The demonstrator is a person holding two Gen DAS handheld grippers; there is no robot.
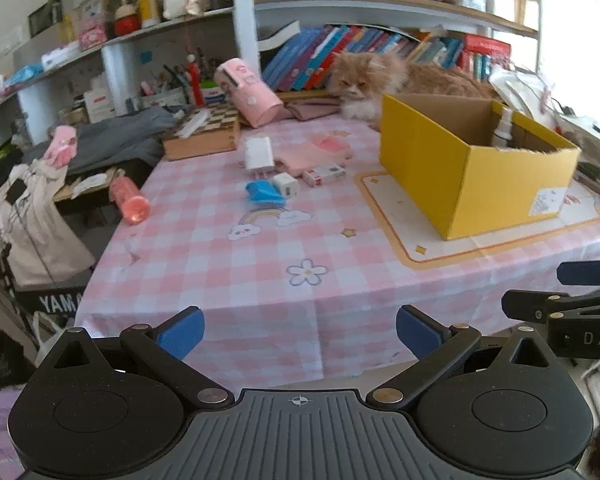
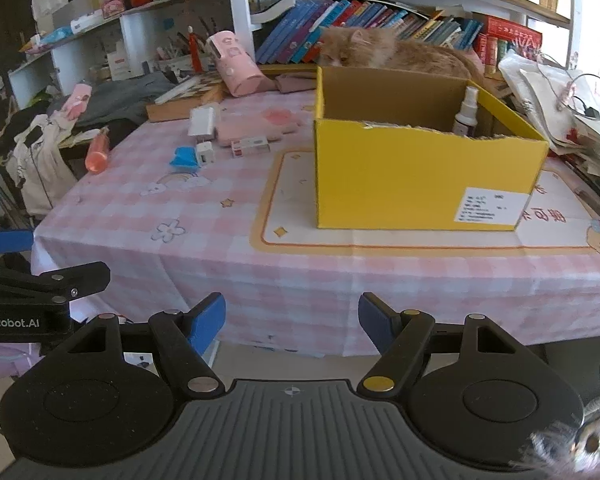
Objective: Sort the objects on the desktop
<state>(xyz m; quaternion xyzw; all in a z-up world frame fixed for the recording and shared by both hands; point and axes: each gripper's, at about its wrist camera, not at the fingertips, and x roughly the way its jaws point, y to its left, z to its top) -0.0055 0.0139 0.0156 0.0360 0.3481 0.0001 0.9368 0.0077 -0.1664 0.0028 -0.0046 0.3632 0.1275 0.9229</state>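
A yellow cardboard box stands open on the pink checked table, with a white spray bottle inside it. Left of the box lie a blue object, a small white charger, a larger white adapter, a small red and white packet and a pink flat case. My left gripper is open and empty, short of the table's front edge. Beside it my right gripper is open and empty too.
An orange cat lies behind the box against a row of books. An orange-red bottle lies at the table's left edge. A wooden chess box, a pink pouch and grey cloth sit at the back left.
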